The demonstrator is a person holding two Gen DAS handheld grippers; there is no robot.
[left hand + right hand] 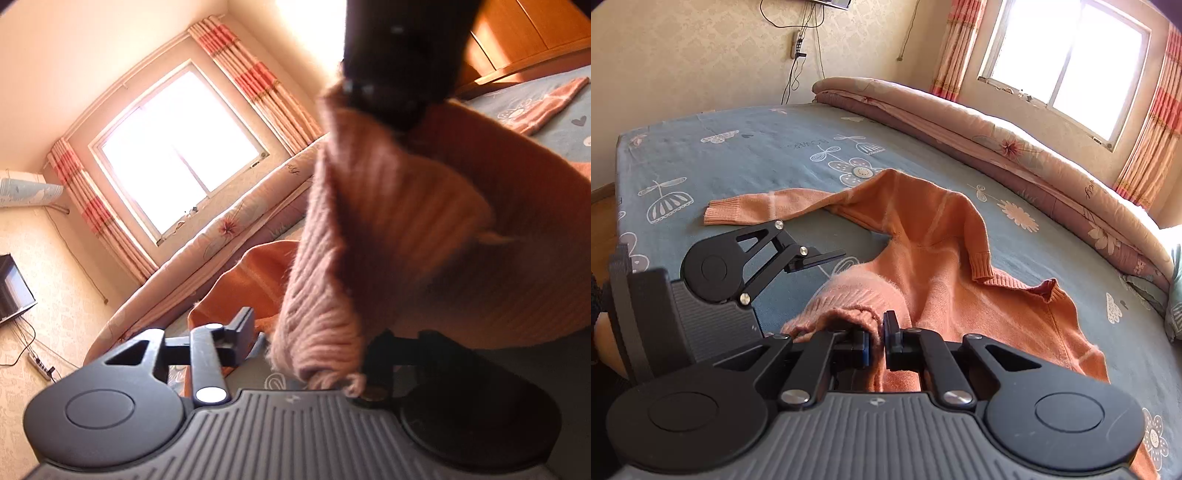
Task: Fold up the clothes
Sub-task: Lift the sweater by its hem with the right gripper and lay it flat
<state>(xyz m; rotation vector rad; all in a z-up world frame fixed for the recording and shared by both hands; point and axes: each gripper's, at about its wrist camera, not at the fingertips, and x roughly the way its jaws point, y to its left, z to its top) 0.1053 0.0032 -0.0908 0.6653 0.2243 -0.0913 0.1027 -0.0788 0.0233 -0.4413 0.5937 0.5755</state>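
An orange knit sweater [942, 251] lies crumpled on the blue flowered bed sheet [738, 155], with one sleeve [757, 210] stretched out to the left. My right gripper [877, 332] is shut on a ribbed edge of the sweater and holds it raised. In the left wrist view that same gripper [397, 118] shows as a dark shape above the hanging sweater [406, 221]. My left gripper [316, 332] has a bunched ribbed fold between its fingers. A narrow gap shows beside the left finger [240, 328]. The sweater hides the other finger.
A rolled floral quilt [997, 133] lies along the bed's far side under the window [1067, 55]. A folded pink garment [546, 107] rests on the bed near a wooden wardrobe [535, 29]. Bare sheet stretches to the left of the sleeve.
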